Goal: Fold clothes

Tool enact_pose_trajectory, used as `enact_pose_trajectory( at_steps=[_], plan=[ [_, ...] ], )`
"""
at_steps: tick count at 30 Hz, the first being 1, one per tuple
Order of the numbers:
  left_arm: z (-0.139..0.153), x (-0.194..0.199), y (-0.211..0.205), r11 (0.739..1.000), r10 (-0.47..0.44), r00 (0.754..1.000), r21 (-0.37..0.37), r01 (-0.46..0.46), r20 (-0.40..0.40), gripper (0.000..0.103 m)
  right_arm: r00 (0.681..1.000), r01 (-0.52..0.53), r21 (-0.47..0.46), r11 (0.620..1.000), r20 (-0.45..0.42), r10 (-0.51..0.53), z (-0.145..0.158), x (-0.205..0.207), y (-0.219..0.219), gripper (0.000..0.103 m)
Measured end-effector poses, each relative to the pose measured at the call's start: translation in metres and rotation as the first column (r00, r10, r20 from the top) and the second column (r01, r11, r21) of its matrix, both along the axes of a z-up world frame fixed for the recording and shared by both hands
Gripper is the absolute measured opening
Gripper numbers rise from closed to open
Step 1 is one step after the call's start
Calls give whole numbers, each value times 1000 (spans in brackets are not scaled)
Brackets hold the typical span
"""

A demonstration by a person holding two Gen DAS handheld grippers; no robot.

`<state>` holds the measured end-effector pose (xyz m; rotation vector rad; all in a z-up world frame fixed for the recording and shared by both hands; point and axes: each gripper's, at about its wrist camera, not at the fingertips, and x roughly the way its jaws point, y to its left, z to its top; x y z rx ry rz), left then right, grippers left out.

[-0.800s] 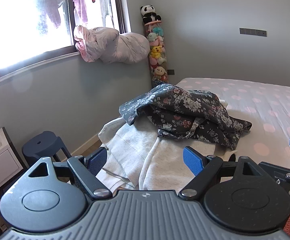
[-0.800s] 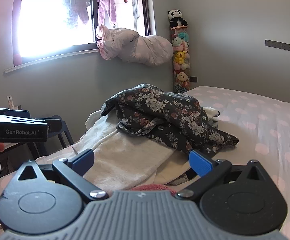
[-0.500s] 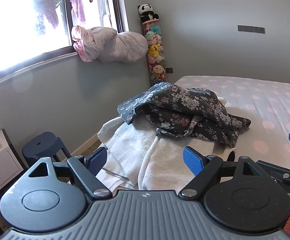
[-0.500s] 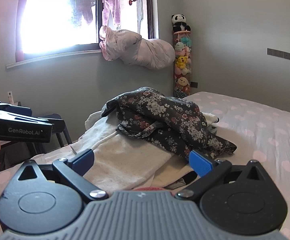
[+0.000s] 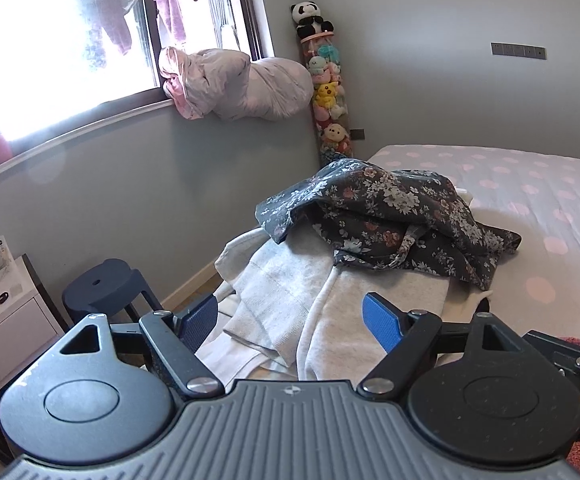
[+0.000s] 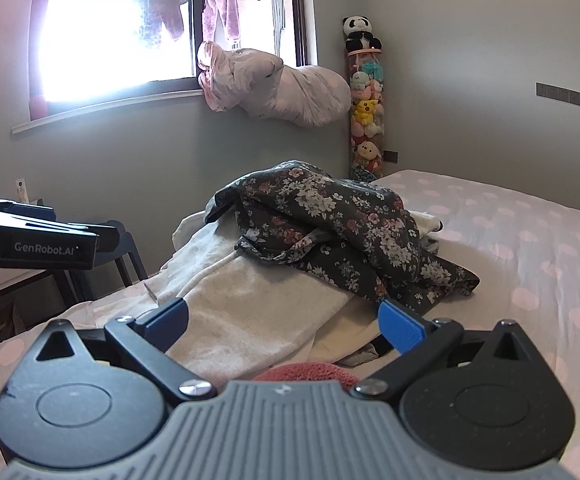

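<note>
Left wrist view: floral garment (image 5: 390, 220) lies ahead atop white towels (image 5: 290, 300), both grippers' fingers spread & empty, right gripper (image 6: 283, 320) nearer.

Home bedroom; polka-dot bed (image 6: 530, 248); plush-toy tube (image 5: 328, 92); laundry outside window (image 5: 69, 40); nightstand (image 5: 5, 320).

Daylight pours in through the window (image 5: 69, 52), blown out to pure white in both views, and a pink-purple flare bleeds round its frame. Soft haze spills down the wall (image 5: 129, 192) beneath it. The bed (image 6: 530, 248) glows, evenly lit, shadows gentle under the floral garment (image 6: 330, 224). Fisheye bending curves the windowsill (image 6: 109, 108) and darkens the corners. Focus holds crisp across the room, though the far mattress edge in the left view smears slightly.
</note>
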<state>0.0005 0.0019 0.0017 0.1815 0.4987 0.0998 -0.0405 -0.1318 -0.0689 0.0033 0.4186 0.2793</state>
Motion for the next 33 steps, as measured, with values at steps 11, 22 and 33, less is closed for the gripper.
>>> enact_pose_trajectory(
  at_steps=[11, 22, 33],
  plan=[
    [-1, 2, 4, 1000, 2, 1000, -30, -3, -25, 78, 1000, -6, 4, 1000, -14, 6, -4, 6, -1, 102],
    [-4, 4, 0, 1000, -9, 999, -24, 8, -51, 78, 1000, 0, 3, 1000, -17, 0, -8, 7, -2, 102],
    [-6, 4, -2, 1000, -12, 998, -23, 11, -60, 78, 1000, 15, 16, 1000, -21, -15, -9, 4, -8, 102]
  ],
)
